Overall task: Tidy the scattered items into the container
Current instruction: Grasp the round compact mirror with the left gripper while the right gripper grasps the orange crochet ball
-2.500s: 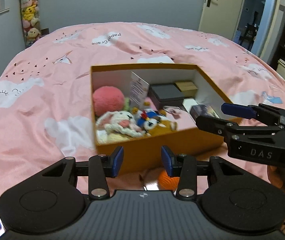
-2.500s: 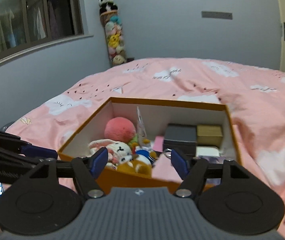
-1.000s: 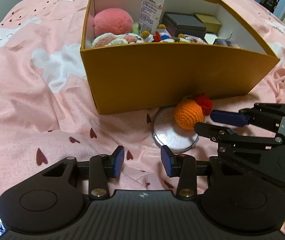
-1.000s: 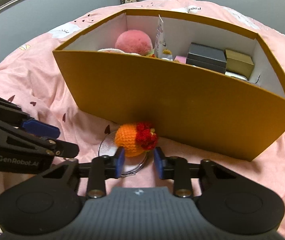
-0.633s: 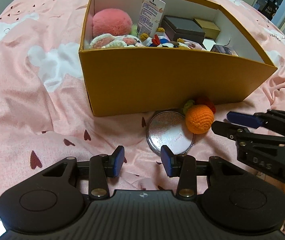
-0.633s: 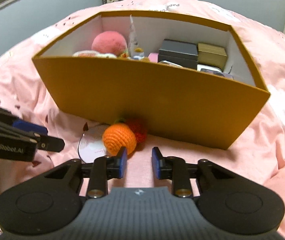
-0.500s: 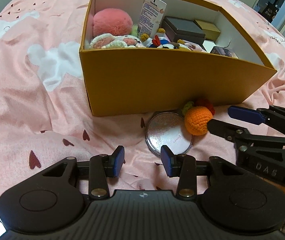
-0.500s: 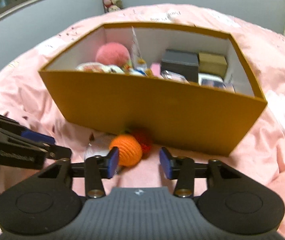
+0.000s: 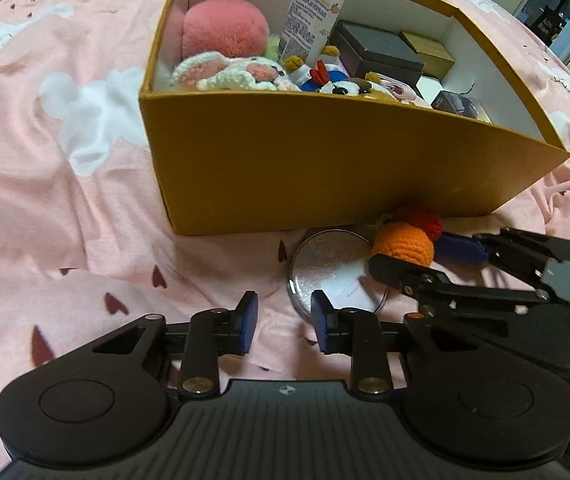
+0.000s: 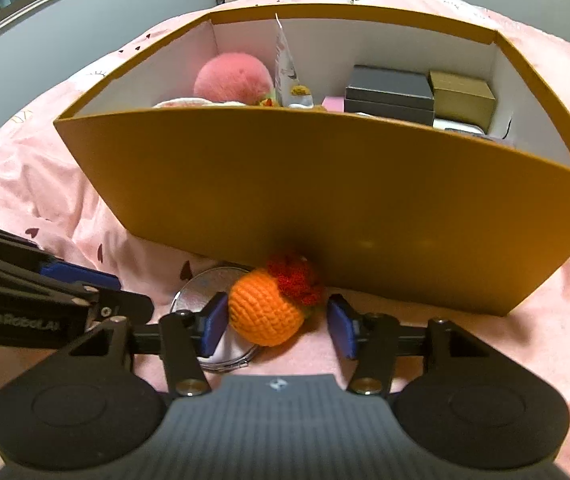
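the right tool (image 10: 277, 318) is spread, its jaws either side of the orange ball (image 10: 265, 312), not pinching. the ball lies on the bed against the box (image 10: 325, 200). the left tool (image 9: 283, 322), narrowly spread and empty, is farther off.

Your left gripper (image 9: 283, 322): jaws just been closing, nothing btwn them, round mirror (image 9: 335, 270) just ahead of its right pad. Right gripper (image 9: 413, 250) comes in from the right w/ jaws around the orange crochet ball (image 9: 403, 245), which sits against the yellow box (image 9: 325, 168) front wall, overlapping the mirror edge.
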Motion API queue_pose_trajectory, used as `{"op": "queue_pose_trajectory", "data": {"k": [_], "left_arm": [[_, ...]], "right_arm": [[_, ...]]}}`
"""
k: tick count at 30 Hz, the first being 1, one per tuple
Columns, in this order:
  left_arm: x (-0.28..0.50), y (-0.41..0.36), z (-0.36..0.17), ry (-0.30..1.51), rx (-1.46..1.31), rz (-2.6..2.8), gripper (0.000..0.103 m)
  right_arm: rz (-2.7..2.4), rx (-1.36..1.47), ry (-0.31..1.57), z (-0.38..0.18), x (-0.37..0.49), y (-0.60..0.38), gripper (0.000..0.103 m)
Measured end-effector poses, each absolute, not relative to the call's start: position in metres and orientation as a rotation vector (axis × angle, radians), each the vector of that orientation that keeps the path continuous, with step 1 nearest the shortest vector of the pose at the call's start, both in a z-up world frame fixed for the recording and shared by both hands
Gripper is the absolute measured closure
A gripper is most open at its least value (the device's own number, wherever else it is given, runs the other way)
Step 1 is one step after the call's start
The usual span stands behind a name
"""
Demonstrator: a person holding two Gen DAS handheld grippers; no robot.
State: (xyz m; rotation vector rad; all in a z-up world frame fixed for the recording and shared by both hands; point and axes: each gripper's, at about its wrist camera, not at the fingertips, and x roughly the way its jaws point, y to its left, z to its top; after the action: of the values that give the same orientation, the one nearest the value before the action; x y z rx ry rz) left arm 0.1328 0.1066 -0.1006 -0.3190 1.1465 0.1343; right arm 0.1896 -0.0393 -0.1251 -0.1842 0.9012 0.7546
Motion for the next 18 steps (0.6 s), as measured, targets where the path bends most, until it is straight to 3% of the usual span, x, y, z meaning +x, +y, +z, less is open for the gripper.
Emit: {"op": "queue_pose_trajectory", "data": {"k": [11,13,15,18], "left_arm": [[0.15,0.114,-0.128,1.196,-0.458,0.084,0.07],[0.151,0.117,-0.131,1.192,-0.492,0.075,0.064],[0.152,0.12,-0.137,1.195,-0.534,0.062,0.051],[0.156,0.124,-0.147,1.201,-0.595,0.036,0.042]], "right_arm": [[0.713,-0.203,0.913,-0.114,0.191,-0.072,0.054],[0.717,-0.202,0.9,-0.116,0.19,-0.071,0.054],[0.731,-0.213,0.881,-0.117,0.187,-0.069,0.054],[0.746,-0.219,0.884,-0.121,0.188,-0.066,0.055]]}}
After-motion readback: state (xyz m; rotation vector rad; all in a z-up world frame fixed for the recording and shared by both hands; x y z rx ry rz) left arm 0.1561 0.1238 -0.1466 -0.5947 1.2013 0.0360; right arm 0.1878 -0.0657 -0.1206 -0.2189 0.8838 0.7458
